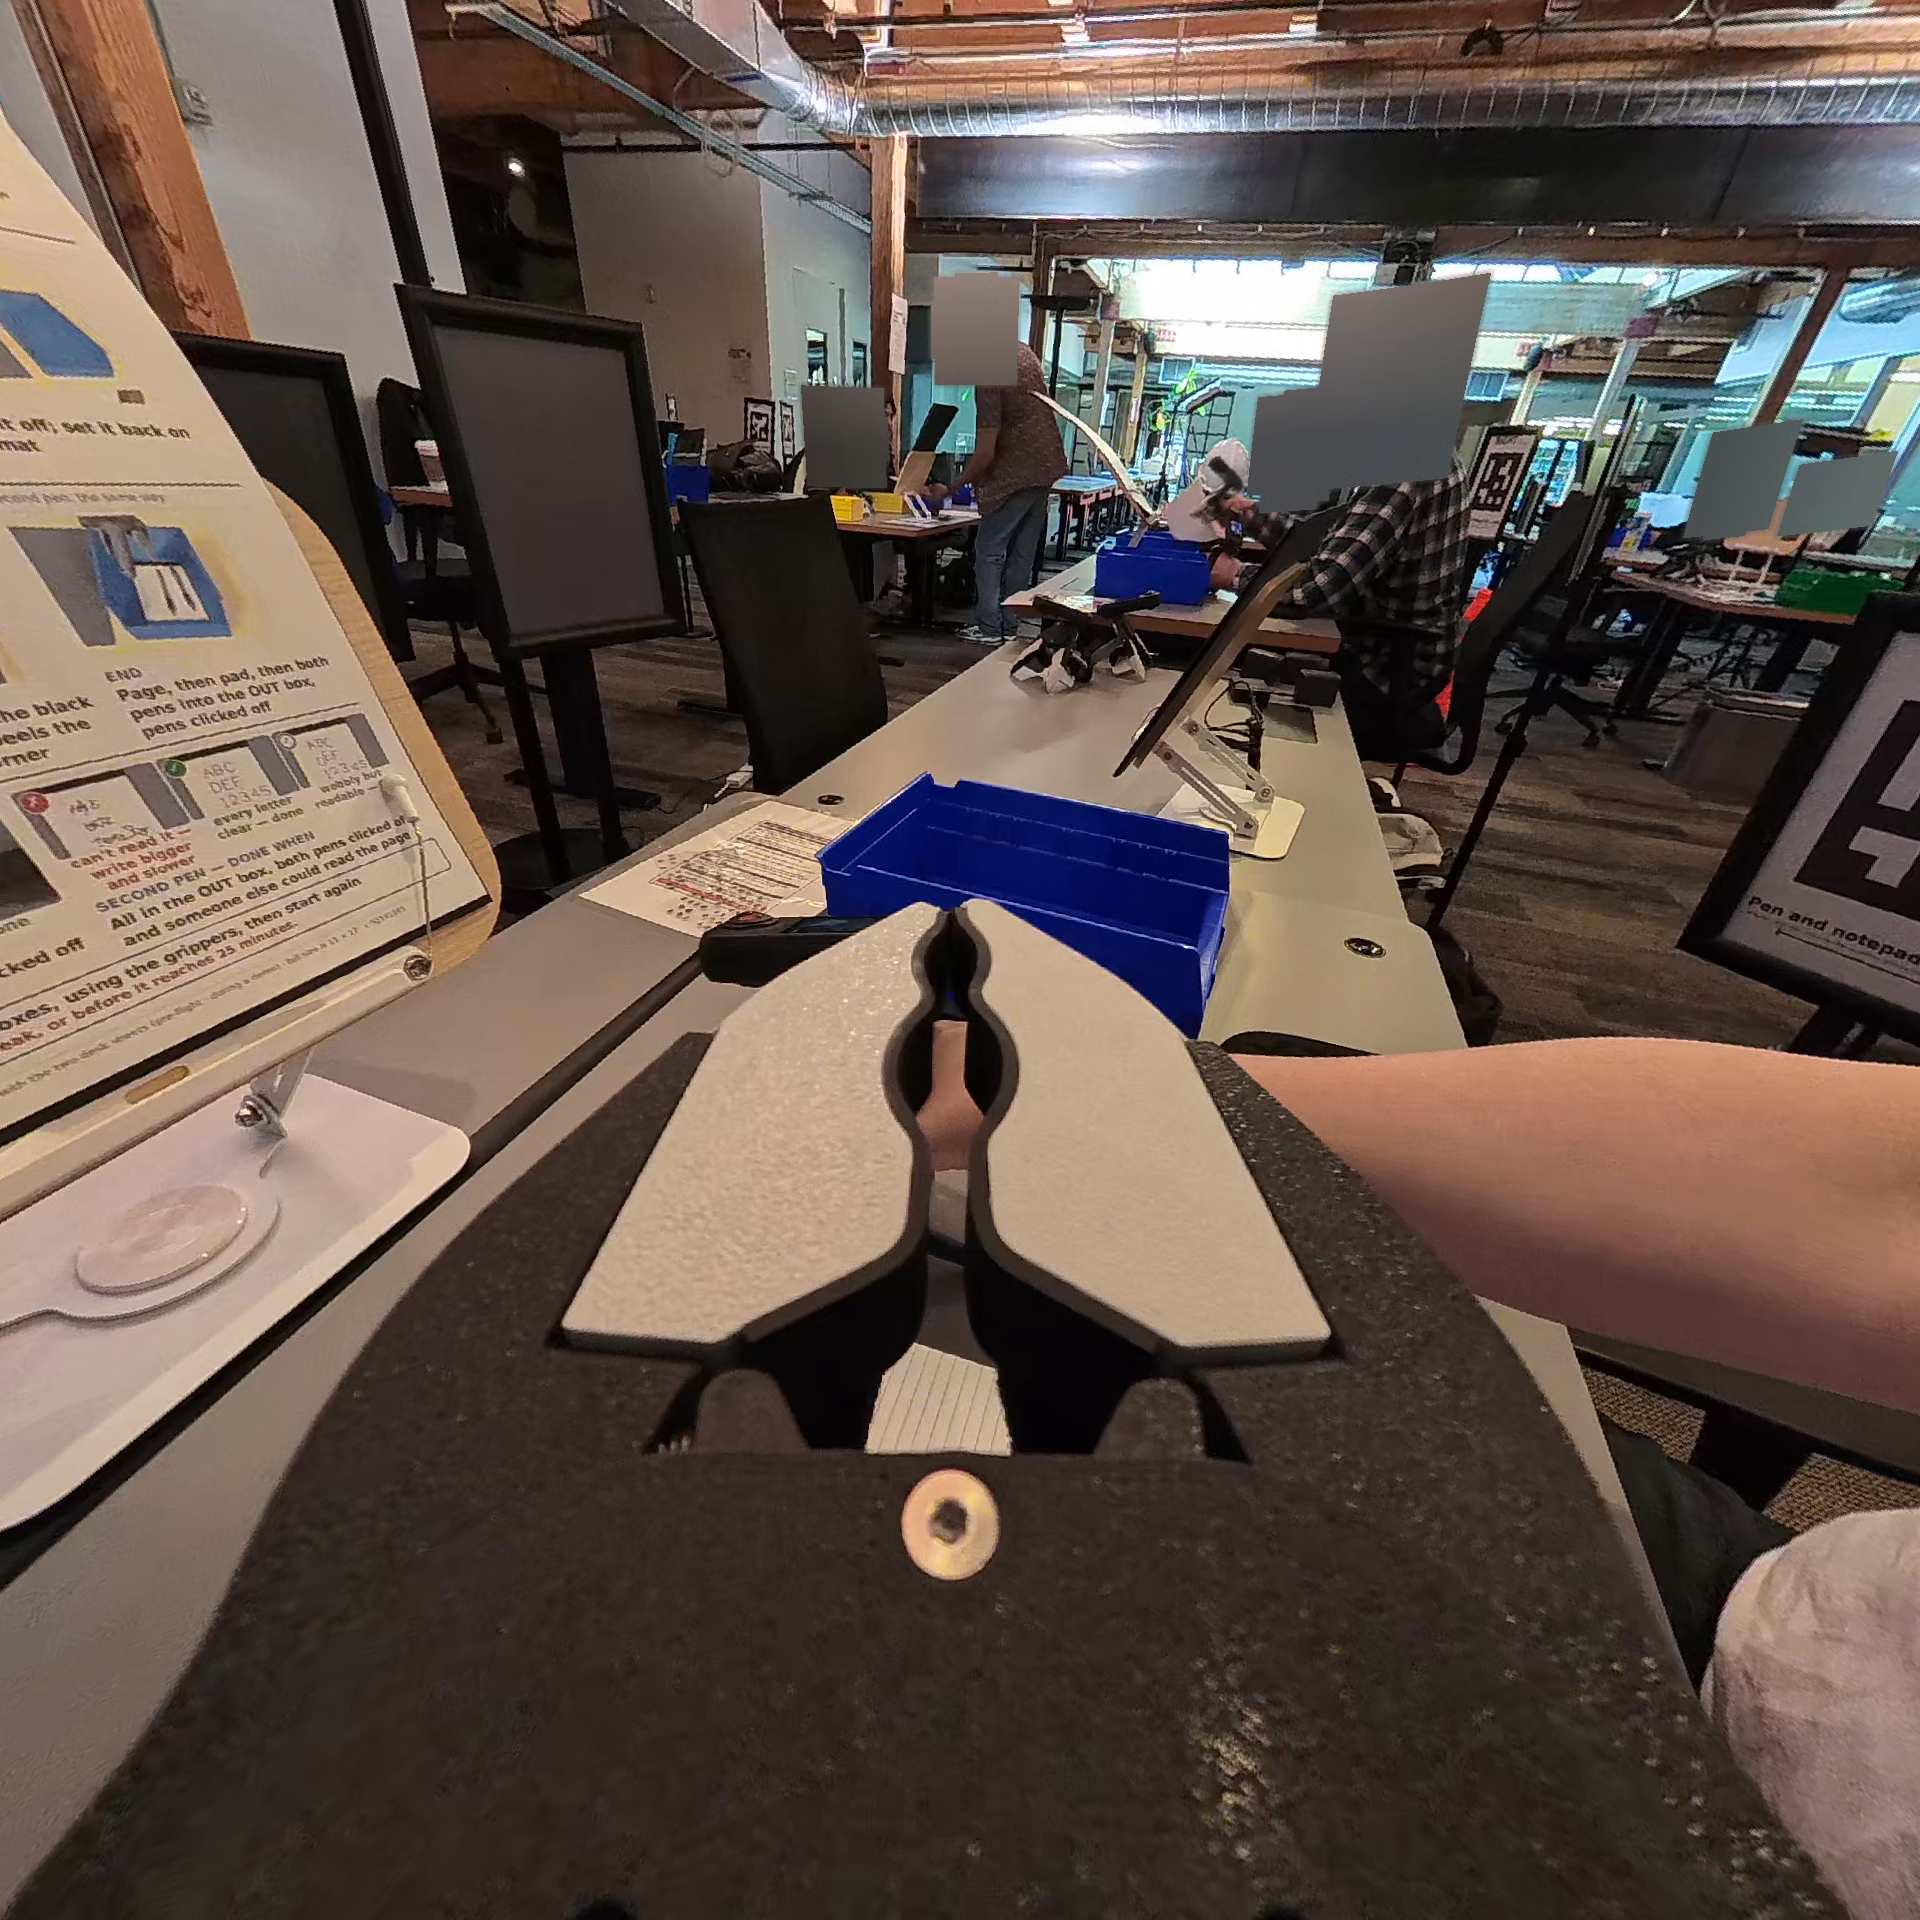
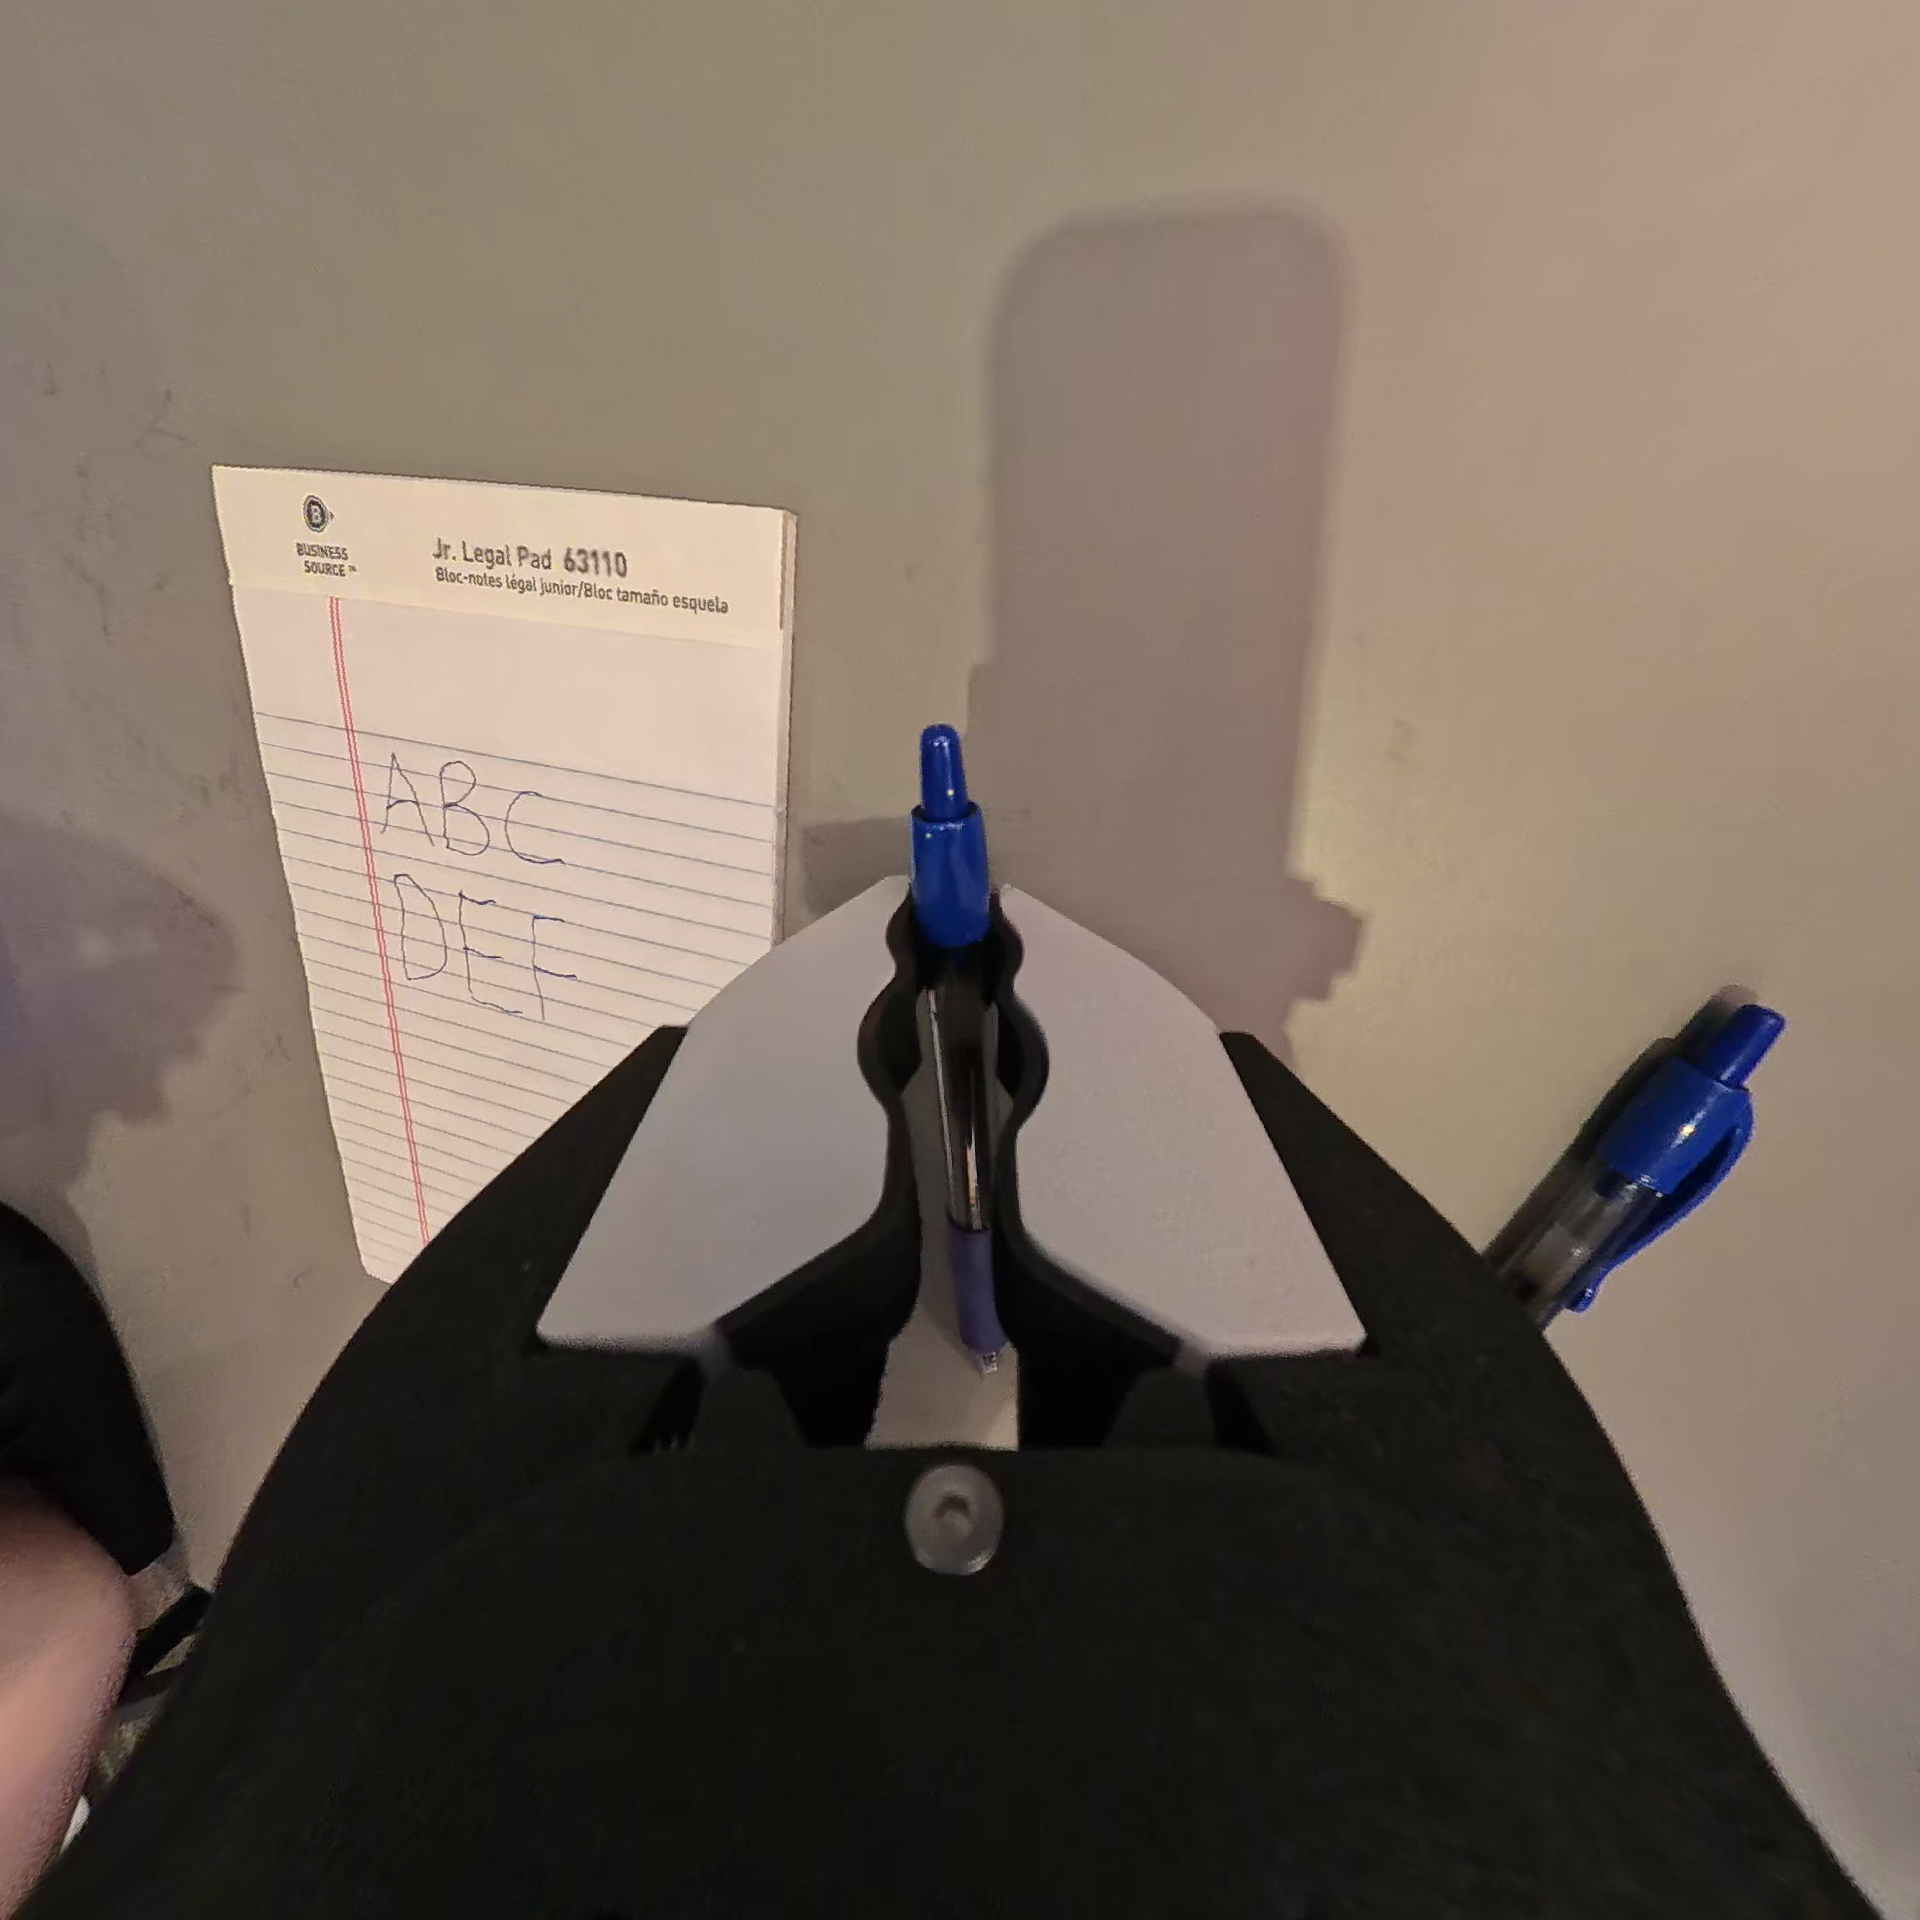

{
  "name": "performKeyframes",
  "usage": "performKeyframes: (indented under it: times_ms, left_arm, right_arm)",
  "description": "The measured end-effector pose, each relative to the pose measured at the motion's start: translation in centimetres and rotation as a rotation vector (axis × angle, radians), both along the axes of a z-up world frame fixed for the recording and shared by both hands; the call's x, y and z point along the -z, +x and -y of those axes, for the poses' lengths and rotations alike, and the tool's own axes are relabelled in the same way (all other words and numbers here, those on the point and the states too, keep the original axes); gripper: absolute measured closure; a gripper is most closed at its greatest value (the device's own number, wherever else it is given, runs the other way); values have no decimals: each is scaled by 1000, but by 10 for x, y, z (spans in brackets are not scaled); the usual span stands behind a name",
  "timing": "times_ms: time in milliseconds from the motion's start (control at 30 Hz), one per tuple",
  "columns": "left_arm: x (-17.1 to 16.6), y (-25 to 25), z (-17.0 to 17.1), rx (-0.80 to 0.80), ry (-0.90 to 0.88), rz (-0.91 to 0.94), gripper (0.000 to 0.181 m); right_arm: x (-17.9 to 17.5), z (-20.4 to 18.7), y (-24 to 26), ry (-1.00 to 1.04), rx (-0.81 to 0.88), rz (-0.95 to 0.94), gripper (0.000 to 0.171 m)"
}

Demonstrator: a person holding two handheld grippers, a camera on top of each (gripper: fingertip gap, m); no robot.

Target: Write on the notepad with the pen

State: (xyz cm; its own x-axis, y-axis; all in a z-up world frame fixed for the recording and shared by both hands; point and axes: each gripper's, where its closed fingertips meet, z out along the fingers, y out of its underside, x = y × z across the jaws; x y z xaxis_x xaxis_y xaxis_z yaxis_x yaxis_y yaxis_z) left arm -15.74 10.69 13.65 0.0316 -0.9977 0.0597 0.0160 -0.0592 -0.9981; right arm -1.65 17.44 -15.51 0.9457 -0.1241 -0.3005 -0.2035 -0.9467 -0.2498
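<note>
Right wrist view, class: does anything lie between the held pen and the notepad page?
Nothing visible does. The right tongs grip the pen just right of the notepad, with only bare grey table between. A second pen lies far right, clear.

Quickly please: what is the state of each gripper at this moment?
Left gripper: shut, holding nothing visible.
Right gripper: shut on the blue pen, click end pointing forward, beside the notepad.
</note>
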Motion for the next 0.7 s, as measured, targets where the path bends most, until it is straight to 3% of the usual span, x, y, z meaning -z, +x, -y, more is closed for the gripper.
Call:
performKeyframes:
  times_ms: [500, 700]
  left_arm:
    - [-5, -7, 0, -4, 2, 15, 181]
    - [-4, -11, -8, -21, -17, 22, 181]
  right_arm:
    - [-3, 2, 2, -9, -17, 47, 147]
    - [-24, -9, 5, 50, -62, 90, 143]
